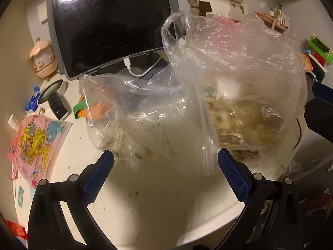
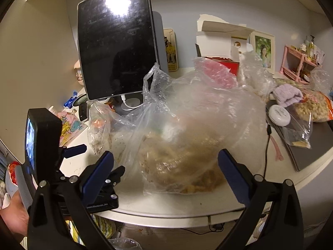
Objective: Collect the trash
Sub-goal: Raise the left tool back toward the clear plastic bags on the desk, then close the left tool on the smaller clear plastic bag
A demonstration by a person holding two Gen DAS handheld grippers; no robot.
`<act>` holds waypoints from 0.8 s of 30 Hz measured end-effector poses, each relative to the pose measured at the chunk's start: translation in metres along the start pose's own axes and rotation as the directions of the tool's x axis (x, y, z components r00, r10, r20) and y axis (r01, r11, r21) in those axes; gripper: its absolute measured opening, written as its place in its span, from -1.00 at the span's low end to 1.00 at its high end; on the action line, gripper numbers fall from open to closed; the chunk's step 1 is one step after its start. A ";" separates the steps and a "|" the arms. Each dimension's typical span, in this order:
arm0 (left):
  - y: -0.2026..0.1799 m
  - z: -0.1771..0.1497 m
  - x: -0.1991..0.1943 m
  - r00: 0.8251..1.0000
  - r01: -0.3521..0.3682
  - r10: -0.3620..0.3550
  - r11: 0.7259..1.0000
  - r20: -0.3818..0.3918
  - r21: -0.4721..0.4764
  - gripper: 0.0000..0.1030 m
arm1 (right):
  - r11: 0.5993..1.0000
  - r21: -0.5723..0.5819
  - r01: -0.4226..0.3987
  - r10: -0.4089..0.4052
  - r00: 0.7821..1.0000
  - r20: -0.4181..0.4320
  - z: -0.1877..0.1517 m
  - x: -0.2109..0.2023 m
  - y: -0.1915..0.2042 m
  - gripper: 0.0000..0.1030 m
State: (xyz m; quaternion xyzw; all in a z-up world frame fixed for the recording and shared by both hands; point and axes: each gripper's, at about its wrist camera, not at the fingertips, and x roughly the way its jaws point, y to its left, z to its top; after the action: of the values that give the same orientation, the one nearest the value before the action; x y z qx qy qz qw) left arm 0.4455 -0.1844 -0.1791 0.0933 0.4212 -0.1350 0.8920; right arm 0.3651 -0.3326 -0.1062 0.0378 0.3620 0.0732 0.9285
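A big clear plastic bag [image 1: 239,79] [image 2: 197,129] stuffed with brown food scraps lies on the white table [image 1: 158,189]. Beside it on the left lies a smaller clear zip bag [image 1: 133,116] [image 2: 100,131] soiled with crumbs, orange and green scraps showing through it. My left gripper [image 1: 165,173] is open just in front of the zip bag's near edge, nothing between its blue pads. My right gripper [image 2: 165,173] is open too, straddling the near side of the big bag without touching it. The left gripper's body [image 2: 47,145] shows at the left of the right wrist view.
A dark tablet [image 1: 108,25] on a stand with a white cable stands behind the bags. A pink cartoon pouch [image 1: 35,143], a magnifier [image 1: 51,90] and a small bottle lie at left. Open boxes [image 1: 216,2], a white round case [image 2: 278,114], a snack bag [image 2: 312,106] and a pink shelf [image 2: 299,62] are at right.
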 end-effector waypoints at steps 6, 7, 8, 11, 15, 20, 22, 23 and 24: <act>-0.002 0.004 0.022 0.999 0.026 -0.025 0.999 -0.034 0.028 0.89 | 1.000 -0.001 -0.003 0.003 1.000 -0.019 0.003 0.012 0.001 0.88; -0.002 0.004 0.024 0.999 0.026 -0.025 0.999 -0.038 0.030 0.89 | 1.000 0.000 -0.004 0.004 1.000 -0.020 0.003 0.013 0.001 0.88; -0.003 0.004 0.027 0.999 0.026 -0.025 0.999 -0.040 0.032 0.89 | 1.000 0.001 -0.005 0.005 1.000 -0.019 0.003 0.013 0.001 0.88; -0.003 0.004 0.031 0.999 0.031 -0.030 0.999 -0.039 0.027 0.89 | 1.000 0.004 -0.004 0.004 1.000 -0.021 0.002 0.013 0.000 0.88; -0.002 0.003 0.033 0.999 0.024 -0.023 0.999 -0.033 0.024 0.81 | 1.000 0.008 0.001 -0.001 1.000 -0.028 0.000 0.015 -0.002 0.88; 0.001 0.003 0.035 0.999 0.020 -0.019 1.000 -0.031 0.024 0.35 | 1.000 0.007 0.004 -0.003 1.000 -0.030 -0.004 0.014 -0.003 0.88; 0.003 0.001 0.034 0.999 0.021 -0.020 1.000 -0.029 0.019 0.09 | 1.000 0.008 0.004 -0.003 1.000 -0.031 -0.004 0.014 -0.003 0.88; 0.006 0.000 0.035 0.999 0.022 -0.021 1.000 -0.028 0.019 -0.19 | 1.000 0.010 0.003 -0.003 0.999 -0.032 -0.005 0.014 -0.003 0.88; 0.008 0.000 0.034 1.000 0.014 -0.014 1.000 -0.022 0.022 -0.38 | 1.000 0.011 0.003 -0.003 0.999 -0.033 -0.007 0.014 -0.003 0.88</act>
State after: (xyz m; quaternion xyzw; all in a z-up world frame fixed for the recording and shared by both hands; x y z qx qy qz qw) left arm 0.4690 -0.1820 -0.2044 0.1016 0.4302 -0.1448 0.8852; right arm 0.3712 -0.3336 -0.1207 0.0412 0.3776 0.0705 0.9224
